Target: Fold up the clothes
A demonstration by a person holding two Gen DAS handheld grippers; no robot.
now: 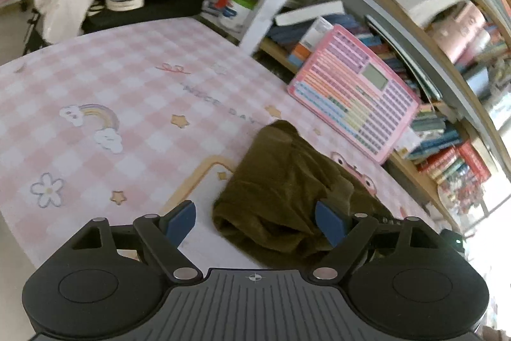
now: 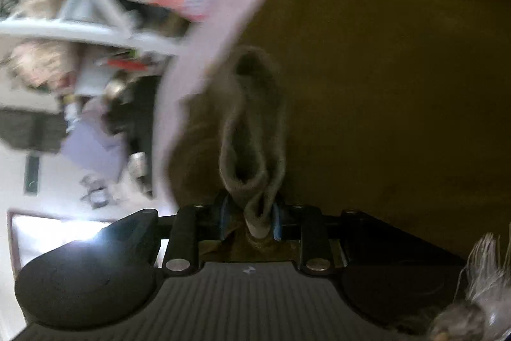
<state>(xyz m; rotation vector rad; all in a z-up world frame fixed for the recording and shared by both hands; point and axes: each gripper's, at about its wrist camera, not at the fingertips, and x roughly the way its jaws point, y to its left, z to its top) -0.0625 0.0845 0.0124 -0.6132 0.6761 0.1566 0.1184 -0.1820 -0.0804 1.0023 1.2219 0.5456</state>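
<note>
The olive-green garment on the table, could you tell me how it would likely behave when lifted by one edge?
The olive-green garment lies slumped in soft folds, so it would probably drape limply. Its fuzzy surface suggests little slipping; the right gripper pinches a bunched fold.

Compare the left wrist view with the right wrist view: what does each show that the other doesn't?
Left wrist only: the open left gripper above the pink checked table mat, and bookshelves.

Right wrist only: the right gripper shut on a bunched fold of the olive garment.

Both: the olive garment and the pink keyboard toy, blurred in the right view.
</note>
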